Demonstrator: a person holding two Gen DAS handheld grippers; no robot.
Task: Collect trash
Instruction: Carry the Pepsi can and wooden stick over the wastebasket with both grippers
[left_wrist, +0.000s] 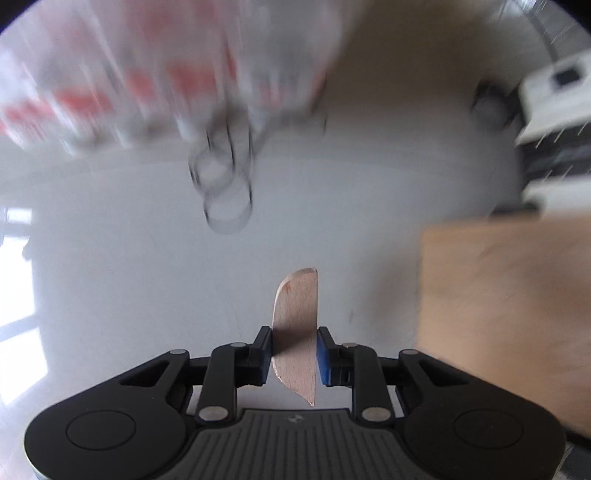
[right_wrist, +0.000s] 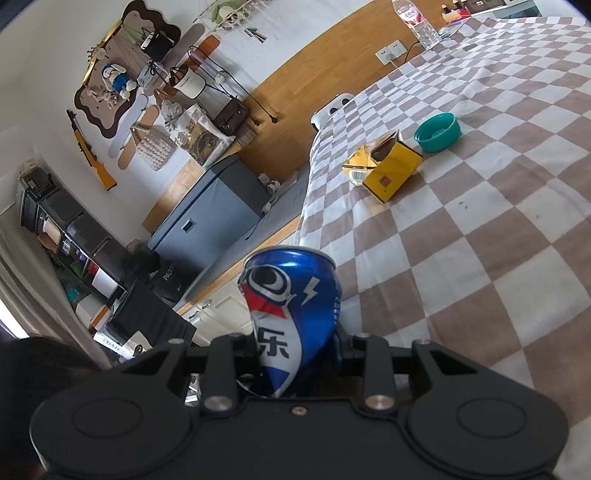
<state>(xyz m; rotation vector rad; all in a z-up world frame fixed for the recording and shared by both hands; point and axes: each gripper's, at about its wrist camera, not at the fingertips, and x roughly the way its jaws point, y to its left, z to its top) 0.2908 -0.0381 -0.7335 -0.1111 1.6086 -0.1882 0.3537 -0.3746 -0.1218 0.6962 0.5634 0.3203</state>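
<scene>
Black linkage fingers (left_wrist: 323, 360), blue pads, silver pivots

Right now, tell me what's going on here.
A person is collecting trash with a gripper in each hand. The left tool is shut on a flat wooden stick, held above a pale surface; that view is blurred. The right tool is shut on a dented blue soda can. A yellow carton and a teal cap lie on the checkered cloth.
</scene>
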